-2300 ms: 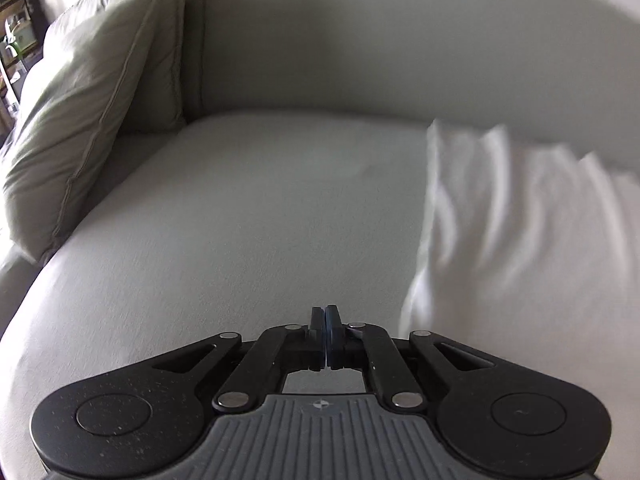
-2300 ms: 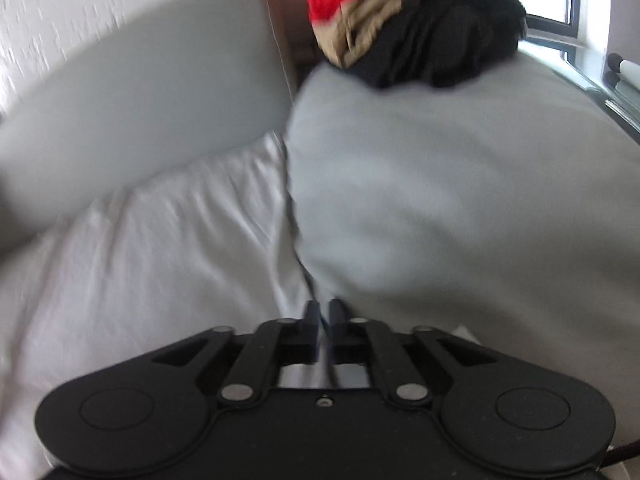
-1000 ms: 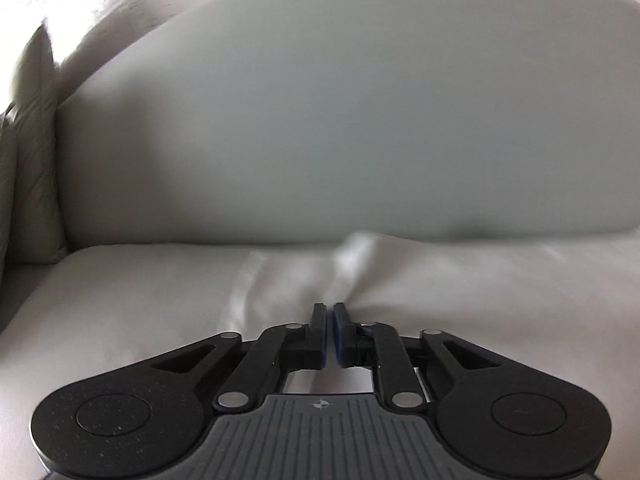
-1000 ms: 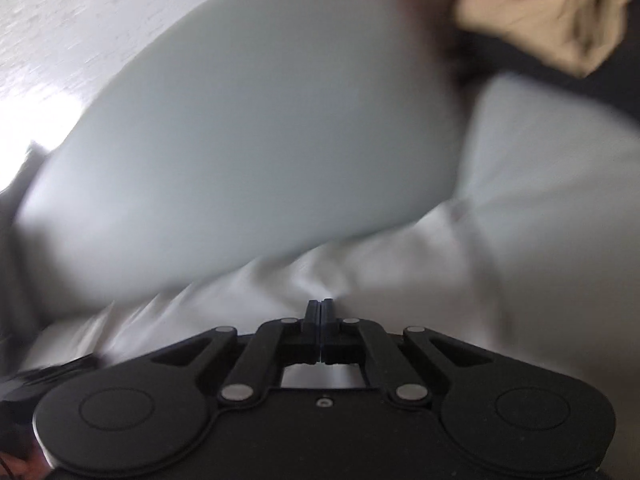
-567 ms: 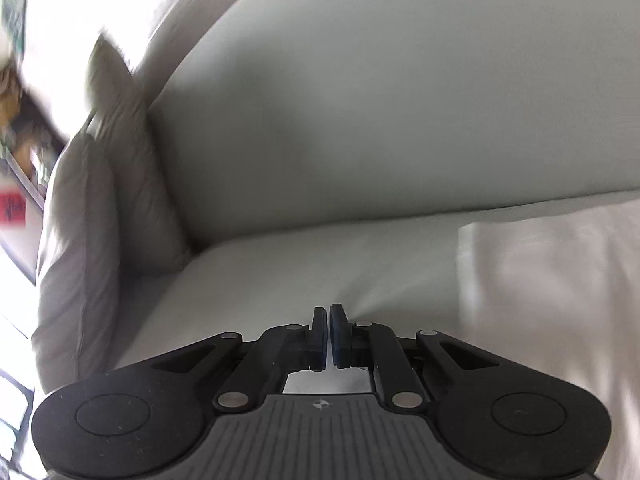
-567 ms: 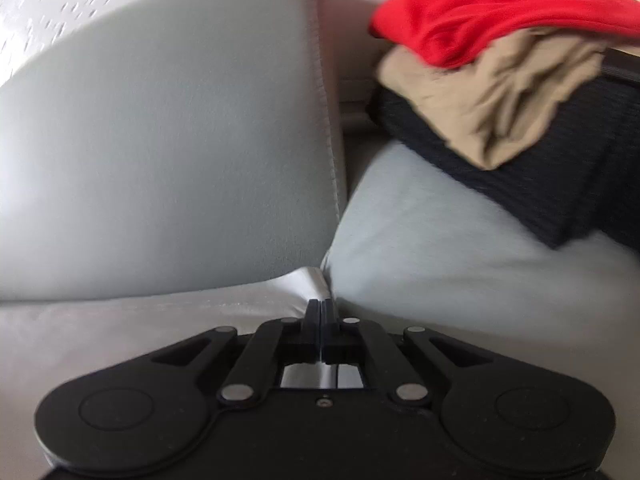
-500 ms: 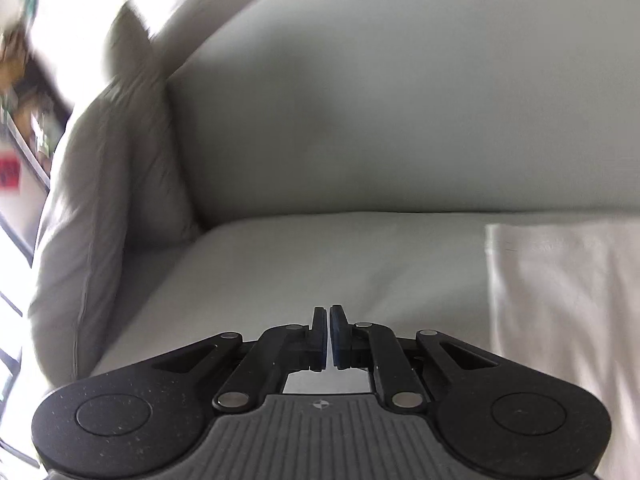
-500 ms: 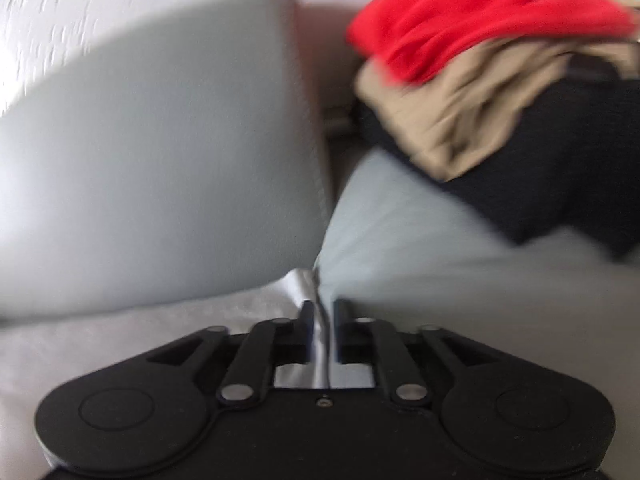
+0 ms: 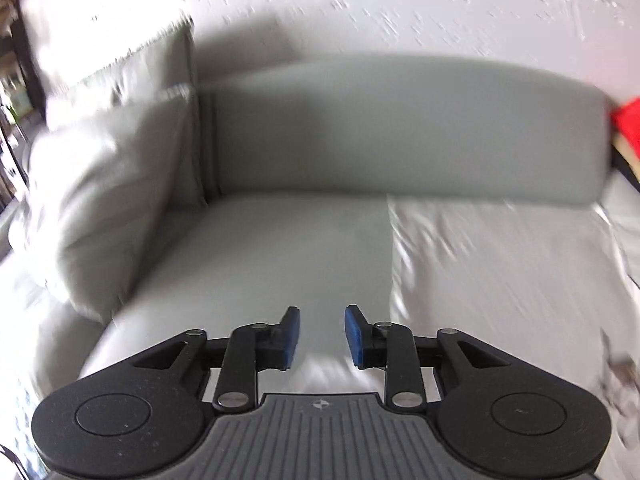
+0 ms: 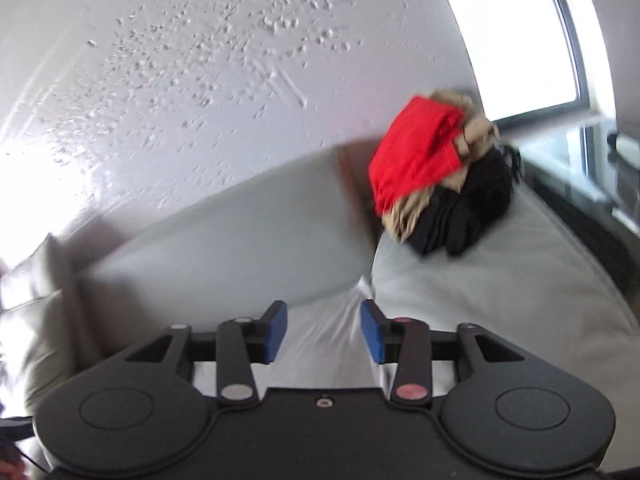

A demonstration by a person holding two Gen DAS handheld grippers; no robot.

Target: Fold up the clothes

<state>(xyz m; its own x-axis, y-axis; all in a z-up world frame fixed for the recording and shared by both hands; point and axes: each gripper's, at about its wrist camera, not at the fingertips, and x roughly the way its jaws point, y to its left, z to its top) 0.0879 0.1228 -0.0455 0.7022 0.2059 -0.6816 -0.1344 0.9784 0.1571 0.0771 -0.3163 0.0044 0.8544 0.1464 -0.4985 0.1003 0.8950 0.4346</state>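
White thin cloth garment (image 9: 500,264) lies flat on the grey leather sofa seat (image 9: 280,248), against the sofa's right end. Looks light, limp, slippery; best taken at corners or hem. Left hand-held gripper (image 9: 320,336) and right hand-held gripper (image 10: 323,330): jaws opening, nothing between. Red, tan and black clothes pile (image 10: 436,176) on the sofa's right cushion; textured white wall (image 10: 200,80) behind.

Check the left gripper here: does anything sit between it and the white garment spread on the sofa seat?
Nothing visible does. The left gripper hangs above bare seat cushion, its jaws opening with nothing between them. The white garment lies flat just to its right, and only open seat separates them. The pillow leans far off to the left.
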